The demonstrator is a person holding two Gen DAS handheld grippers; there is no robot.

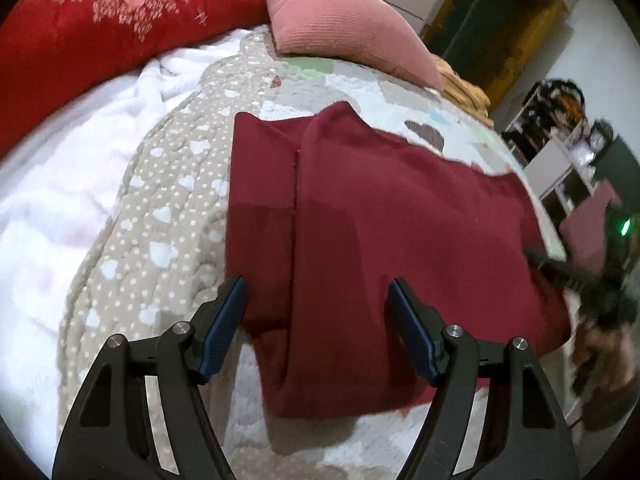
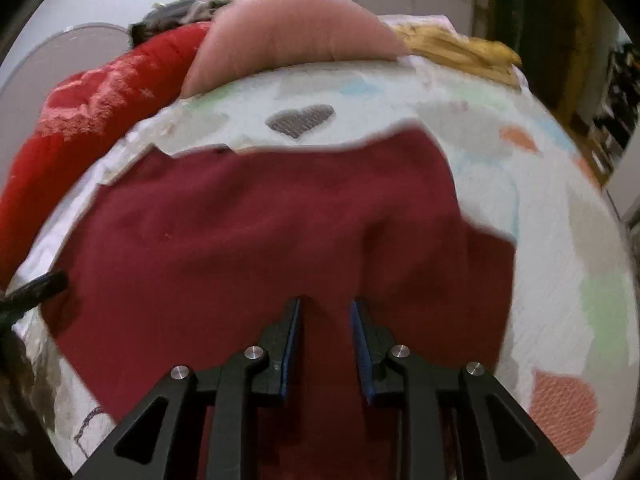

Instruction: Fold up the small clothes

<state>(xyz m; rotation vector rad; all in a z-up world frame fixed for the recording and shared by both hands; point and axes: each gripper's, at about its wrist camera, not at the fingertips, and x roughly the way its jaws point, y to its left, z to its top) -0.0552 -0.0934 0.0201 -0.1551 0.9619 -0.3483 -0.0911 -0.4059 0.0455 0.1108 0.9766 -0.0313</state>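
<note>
My left gripper [image 1: 316,308] hangs with its jaws spread wide over the near edge of the dark red garment [image 1: 384,220], nothing caught between the blue pads [image 1: 228,320]; one pad sits near the garment's left edge, the other over its middle. My right gripper [image 2: 325,312] has its jaws narrowed to a slim gap above the same cloth, and from this blurred view I cannot tell whether the pads pinch a ridge of fabric or only stand over it. The garment [image 2: 256,232] lies spread on the quilted bedspread [image 2: 560,208], partly folded, with a straight seam line running down its left part in the left view. Its far edge is uneven and stops short of a grey heart patch [image 2: 301,119]. There is bare quilt to the right and beyond the cloth; on the left a white blanket [image 1: 60,208] borders it. A pink pillow [image 1: 340,28] and a red cushion [image 1: 100,28] close off the far side. I can read no labels or writing anywhere.
</note>
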